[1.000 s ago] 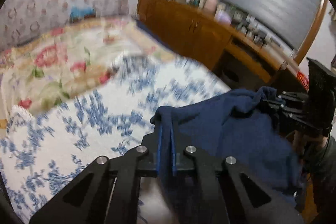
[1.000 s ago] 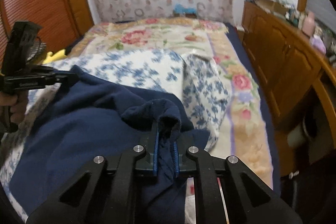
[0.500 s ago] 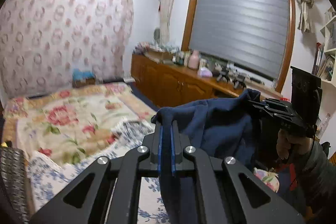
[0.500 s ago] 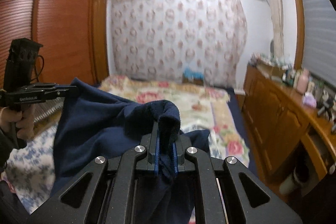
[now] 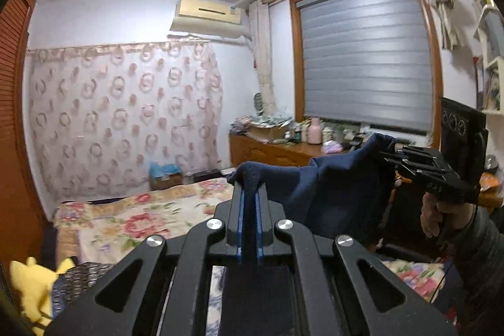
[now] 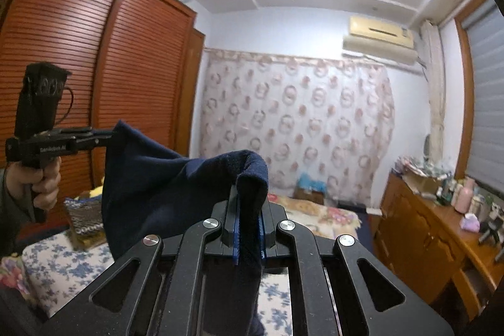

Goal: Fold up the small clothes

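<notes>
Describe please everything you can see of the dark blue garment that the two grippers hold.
The dark blue garment looks like soft, slightly fuzzy knit, plain with no print. It hangs in the air above the bed, stretched between the left gripper and the right gripper. Each gripper is shut on a bunched part of its upper edge, which curls over the fingertips. The cloth sags between them and drops below the frame, so its shape and lower end are hidden.

Open air is lying ahead of both raised grippers above the bed [image 5: 141, 219], while the wardrobe [image 6: 78, 68] is closing off the left side, the cluttered sideboard [image 6: 422, 229] is crowding the right, and the curtain [image 5: 126, 115] is blocking the far end.
</notes>
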